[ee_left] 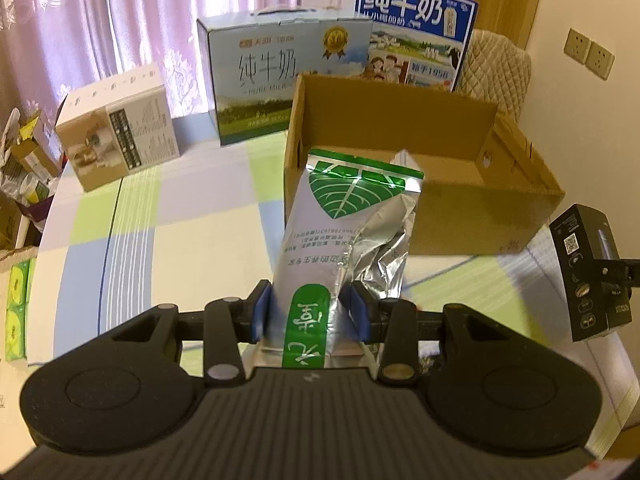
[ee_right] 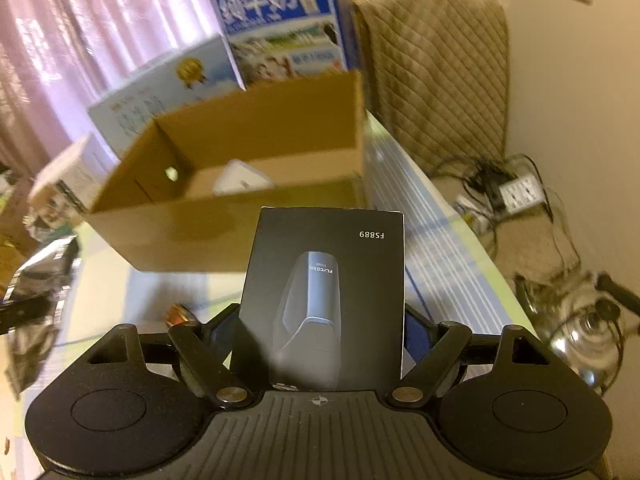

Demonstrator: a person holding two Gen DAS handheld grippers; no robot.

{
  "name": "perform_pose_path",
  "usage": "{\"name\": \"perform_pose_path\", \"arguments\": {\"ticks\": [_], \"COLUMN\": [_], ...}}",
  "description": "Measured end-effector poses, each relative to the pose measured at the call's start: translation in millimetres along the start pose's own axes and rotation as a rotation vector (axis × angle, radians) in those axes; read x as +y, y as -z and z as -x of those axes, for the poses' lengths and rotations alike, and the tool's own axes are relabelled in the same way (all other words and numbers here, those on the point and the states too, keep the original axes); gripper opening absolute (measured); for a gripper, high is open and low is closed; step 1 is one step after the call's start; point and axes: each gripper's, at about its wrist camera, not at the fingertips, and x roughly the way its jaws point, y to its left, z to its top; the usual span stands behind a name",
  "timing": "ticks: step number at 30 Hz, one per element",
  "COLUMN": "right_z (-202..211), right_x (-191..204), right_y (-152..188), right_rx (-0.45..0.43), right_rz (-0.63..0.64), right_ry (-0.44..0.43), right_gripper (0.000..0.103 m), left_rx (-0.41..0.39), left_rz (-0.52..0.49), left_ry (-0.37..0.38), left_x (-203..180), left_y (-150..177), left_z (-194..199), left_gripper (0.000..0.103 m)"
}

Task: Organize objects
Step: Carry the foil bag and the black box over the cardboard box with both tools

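Observation:
My left gripper [ee_left: 310, 312] is shut on a silver foil bag with green leaf print [ee_left: 344, 232], held above the checked tablecloth just in front of an open cardboard box [ee_left: 472, 216]. My right gripper [ee_right: 320, 328] is shut on a black shaver box marked FS889 [ee_right: 328, 280], held in front of the same cardboard box [ee_right: 256, 132]. The black box and right gripper show at the right edge of the left wrist view [ee_left: 584, 276]. The foil bag shows at the left edge of the right wrist view [ee_right: 36, 304]. A white object [ee_right: 240, 180] lies inside the cardboard box.
Two milk cartons [ee_left: 280, 76] [ee_left: 416, 32] and a white product box [ee_left: 116, 128] stand at the table's far side. A quilted chair [ee_right: 436, 72] stands to the right, a kettle [ee_right: 580, 332] and power strip [ee_right: 520, 192] on the floor. A small red item [ee_right: 180, 314] lies on the table.

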Motion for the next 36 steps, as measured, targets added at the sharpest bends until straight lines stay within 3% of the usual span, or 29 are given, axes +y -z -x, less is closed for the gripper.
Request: {"name": "perform_pose_path", "arguments": {"ticks": [11, 20, 36], "right_z": [0, -24, -88], "right_x": [31, 34, 26], "right_y": [-58, -105, -141], "right_rx": [-0.106, -0.150, -0.124], "right_rz": [0.062, 0.080, 0.071], "right_ry": [-0.069, -0.048, 0.002], "right_gripper": [0.078, 0.078, 0.078], "left_rx": [-0.081, -0.112, -0.052], "left_rz": [-0.013, -0.033, -0.021], "left_ry": [0.021, 0.034, -0.003], "left_x": [-22, -37, -48], "left_y": [-60, -104, -147], "left_z": [-11, -36, -102], "left_gripper": [0.037, 0.037, 0.037]}}
